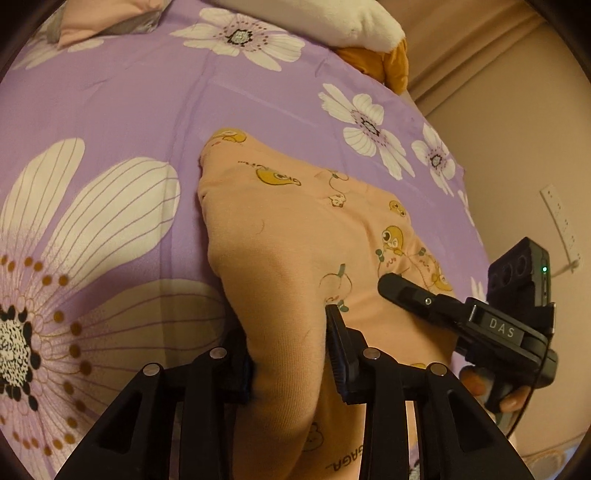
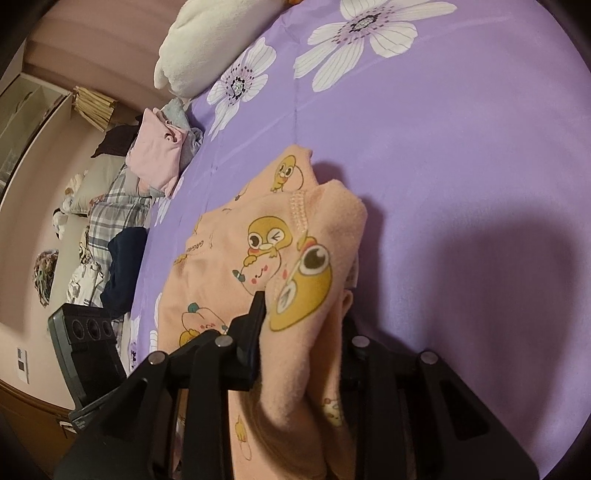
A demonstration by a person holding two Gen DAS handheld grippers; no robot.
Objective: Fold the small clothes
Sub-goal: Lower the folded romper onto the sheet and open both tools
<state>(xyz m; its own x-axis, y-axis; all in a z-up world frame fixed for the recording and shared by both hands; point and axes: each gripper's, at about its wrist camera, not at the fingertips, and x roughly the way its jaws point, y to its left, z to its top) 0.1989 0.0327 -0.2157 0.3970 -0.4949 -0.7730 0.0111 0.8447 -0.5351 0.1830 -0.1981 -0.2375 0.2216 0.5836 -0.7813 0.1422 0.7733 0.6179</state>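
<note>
A small peach garment (image 1: 295,229) printed with yellow cartoon chicks lies on the purple flowered bedsheet (image 1: 122,99). My left gripper (image 1: 288,354) is shut on a bunched fold at its near edge; the cloth hides most of the left finger. The right gripper shows in the left wrist view (image 1: 406,291), lying against the garment's right side. In the right wrist view my right gripper (image 2: 299,332) is shut on a thick fold of the same garment (image 2: 229,254), lifted off the sheet (image 2: 461,147). The cloth covers its right finger.
A white and orange plush (image 1: 369,26) lies at the bed's far edge. A pile of pink, plaid and dark clothes (image 2: 147,166) sits along the bed's left side in the right wrist view. Walls and a wall socket (image 1: 557,221) are beyond the bed.
</note>
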